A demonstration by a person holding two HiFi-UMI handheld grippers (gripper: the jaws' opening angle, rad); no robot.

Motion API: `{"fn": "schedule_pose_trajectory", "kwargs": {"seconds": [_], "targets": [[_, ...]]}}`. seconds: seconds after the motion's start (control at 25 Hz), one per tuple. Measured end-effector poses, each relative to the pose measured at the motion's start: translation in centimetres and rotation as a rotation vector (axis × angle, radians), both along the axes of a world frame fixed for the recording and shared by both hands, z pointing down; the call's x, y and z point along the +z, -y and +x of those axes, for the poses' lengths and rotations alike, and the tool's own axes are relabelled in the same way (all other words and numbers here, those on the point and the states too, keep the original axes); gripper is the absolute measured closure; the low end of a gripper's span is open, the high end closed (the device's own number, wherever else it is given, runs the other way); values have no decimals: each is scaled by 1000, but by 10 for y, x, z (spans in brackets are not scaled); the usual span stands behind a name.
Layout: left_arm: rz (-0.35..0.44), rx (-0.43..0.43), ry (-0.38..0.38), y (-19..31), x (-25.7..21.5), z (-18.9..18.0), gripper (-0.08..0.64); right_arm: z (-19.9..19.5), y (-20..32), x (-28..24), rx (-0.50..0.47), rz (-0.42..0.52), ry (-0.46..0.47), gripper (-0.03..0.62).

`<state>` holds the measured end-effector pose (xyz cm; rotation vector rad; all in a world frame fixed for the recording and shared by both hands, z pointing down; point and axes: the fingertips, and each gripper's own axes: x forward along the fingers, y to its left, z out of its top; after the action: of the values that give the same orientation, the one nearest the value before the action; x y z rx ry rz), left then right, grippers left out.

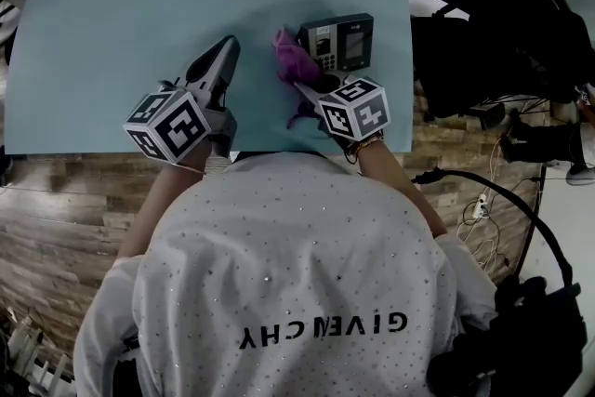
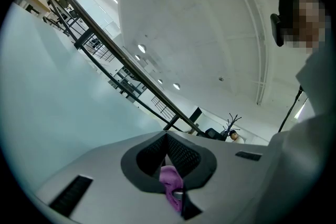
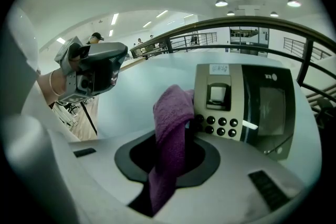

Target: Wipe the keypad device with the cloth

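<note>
The keypad device (image 1: 337, 42) (image 3: 236, 105), grey with a small screen and dark round keys, lies on the light blue table (image 1: 139, 5). My right gripper (image 1: 297, 84) (image 3: 176, 136) is shut on the purple cloth (image 1: 294, 60) (image 3: 170, 113). The cloth stands up out of the jaws and touches the keypad's left side by the keys. My left gripper (image 1: 221, 56) (image 2: 167, 136) hovers to the left of the cloth, apart from it, jaws together. A small purple bit (image 2: 171, 181) shows low between them. The right gripper view also catches the left gripper (image 3: 97, 68).
The table's near edge (image 1: 112, 152) runs just behind both grippers, with wooden floor (image 1: 56, 218) below. Black bags (image 1: 483, 60) and cables (image 1: 483, 209) lie right of the table. A dark railing (image 3: 247, 26) curves behind the keypad.
</note>
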<state>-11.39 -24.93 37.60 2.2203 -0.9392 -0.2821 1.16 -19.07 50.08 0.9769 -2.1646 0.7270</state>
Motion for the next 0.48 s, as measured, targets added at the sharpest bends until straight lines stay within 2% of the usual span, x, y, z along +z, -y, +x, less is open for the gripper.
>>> {"fn": "schedule_pose_trajectory", "kwargs": {"seconds": [0.32, 0.48], "targets": [[10, -4, 6, 0, -3, -3, 560, -1, -9, 10, 34, -33, 48, 525], [-2, 26, -4, -7, -3, 1, 560, -8, -13, -1, -25, -25, 83, 531]]}}
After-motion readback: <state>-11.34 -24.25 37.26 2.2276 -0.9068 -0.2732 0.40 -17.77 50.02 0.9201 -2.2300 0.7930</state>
